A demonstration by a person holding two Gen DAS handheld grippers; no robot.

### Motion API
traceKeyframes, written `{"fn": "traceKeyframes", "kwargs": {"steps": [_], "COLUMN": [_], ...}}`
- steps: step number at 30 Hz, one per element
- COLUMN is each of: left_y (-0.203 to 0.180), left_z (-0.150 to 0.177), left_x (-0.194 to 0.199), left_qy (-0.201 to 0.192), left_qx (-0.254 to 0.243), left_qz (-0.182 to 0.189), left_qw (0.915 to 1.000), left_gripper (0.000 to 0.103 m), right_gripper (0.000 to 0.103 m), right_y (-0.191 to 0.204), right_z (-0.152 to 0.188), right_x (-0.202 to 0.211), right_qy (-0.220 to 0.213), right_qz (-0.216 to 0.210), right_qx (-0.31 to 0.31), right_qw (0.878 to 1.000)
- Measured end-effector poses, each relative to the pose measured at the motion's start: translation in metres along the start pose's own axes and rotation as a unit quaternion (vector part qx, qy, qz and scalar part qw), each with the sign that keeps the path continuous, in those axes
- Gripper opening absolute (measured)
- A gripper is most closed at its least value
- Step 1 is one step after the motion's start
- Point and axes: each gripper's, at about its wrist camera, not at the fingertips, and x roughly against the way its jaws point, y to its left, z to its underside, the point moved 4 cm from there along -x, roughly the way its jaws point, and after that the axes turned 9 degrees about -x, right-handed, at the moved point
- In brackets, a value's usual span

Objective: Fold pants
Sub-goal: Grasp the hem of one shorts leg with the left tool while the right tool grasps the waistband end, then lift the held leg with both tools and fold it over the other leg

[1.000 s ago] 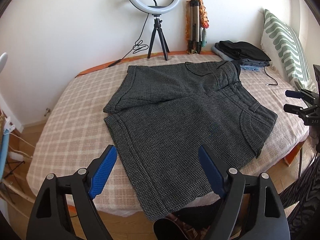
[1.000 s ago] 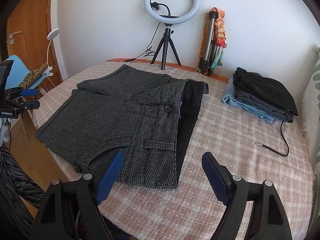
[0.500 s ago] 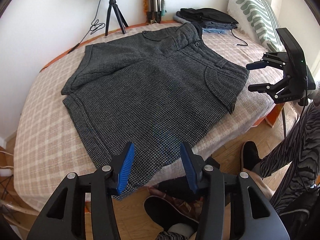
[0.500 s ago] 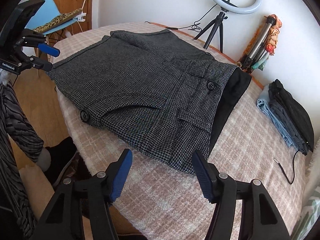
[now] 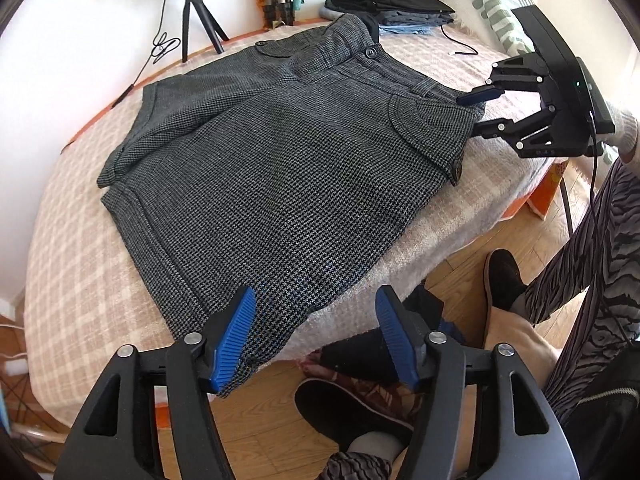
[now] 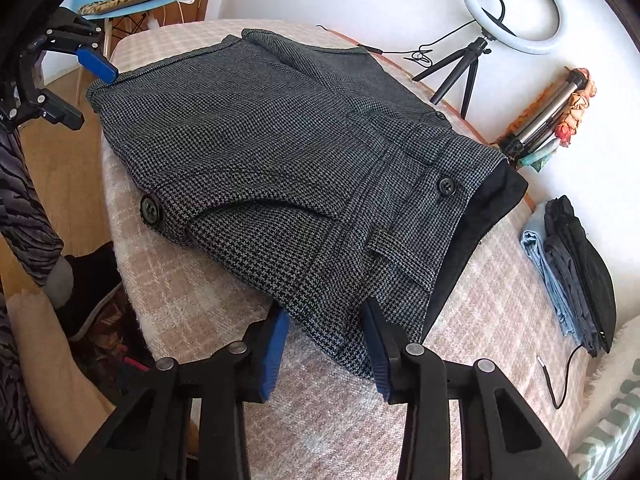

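Observation:
Grey houndstooth shorts [image 5: 280,160] lie flat on a round table with a beige checked cloth [image 5: 72,248]. My left gripper [image 5: 316,332] is open at the near hem corner, which hangs over the table edge; its left finger touches the cloth. My right gripper [image 6: 326,344] is open, with its jaws on either side of the waistband's near corner [image 6: 340,320]. The shorts fill the right wrist view [image 6: 280,152]. Each gripper shows in the other's view, the right one [image 5: 476,114] open at the waistband and the left one [image 6: 86,88] open at the hem.
A stack of folded clothes [image 6: 576,272] and a loose black cable [image 6: 560,376] lie on the table's far side. A ring light on a tripod [image 6: 508,12] and a second tripod [image 6: 540,116] stand by the wall. My legs and feet [image 5: 500,288] are beside the table.
Both grippers have moved down and in toward the shorts. The left one now reaches the hem corner. The right one now straddles the waistband corner.

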Motion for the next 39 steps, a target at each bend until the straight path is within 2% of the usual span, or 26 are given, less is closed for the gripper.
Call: {"fn": "traceKeyframes", "kwargs": {"steps": [3, 7, 18, 19, 20, 21, 23, 24, 29, 33, 36, 39], "left_y": [-0.005, -0.006, 0.015, 0.019, 0.024, 0.029, 0.038, 0.041, 0.053, 0.072, 0.086, 0.093], "left_z": [0.002, 0.004, 0.002, 0.001, 0.001, -0.001, -0.004, -0.006, -0.021, -0.030, -0.033, -0.035], "left_x": [-0.007, -0.013, -0.016, -0.015, -0.014, -0.012, -0.006, -0.003, 0.023, 0.049, 0.064, 0.070], "left_qy": [0.009, 0.016, 0.009, 0.006, 0.002, -0.004, -0.020, -0.028, -0.070, -0.101, -0.112, -0.115], "left_qx": [-0.032, -0.049, -0.022, -0.011, 0.001, 0.012, 0.025, 0.023, 0.014, 0.015, 0.015, 0.014], "left_qz": [-0.021, -0.037, -0.066, -0.066, -0.058, -0.049, -0.047, -0.053, -0.088, -0.109, -0.122, -0.119], "left_qw": [0.9992, 0.9980, 0.9975, 0.9977, 0.9983, 0.9987, 0.9984, 0.9979, 0.9936, 0.9888, 0.9861, 0.9861], "left_gripper": [0.064, 0.064, 0.063, 0.059, 0.046, 0.028, 0.011, 0.008, 0.004, 0.004, 0.004, 0.004], "right_gripper": [0.018, 0.009, 0.008, 0.008, 0.008, 0.008, 0.007, 0.007, 0.006, 0.006, 0.006, 0.006], "right_y": [-0.002, -0.004, -0.022, -0.022, -0.023, -0.022, -0.021, -0.021, -0.012, -0.001, 0.013, 0.018], "right_z": [-0.009, -0.023, -0.061, -0.063, -0.064, -0.064, -0.063, -0.061, -0.050, -0.047, -0.049, -0.053], "right_x": [0.004, 0.012, 0.039, 0.041, 0.042, 0.042, 0.044, 0.045, 0.062, 0.085, 0.094, 0.094], "right_qy": [-0.010, -0.032, -0.095, -0.098, -0.100, -0.101, -0.102, -0.104, -0.120, -0.139, -0.136, -0.134], "right_qz": [-0.007, -0.007, -0.019, -0.018, -0.017, -0.017, -0.019, -0.017, -0.015, -0.040, -0.061, -0.041], "right_qx": [-0.012, -0.023, -0.087, -0.088, -0.088, -0.089, -0.092, -0.091, -0.092, -0.104, -0.097, -0.071], "right_qw": [1.000, 0.999, 0.991, 0.991, 0.991, 0.991, 0.990, 0.990, 0.988, 0.984, 0.984, 0.988]}}
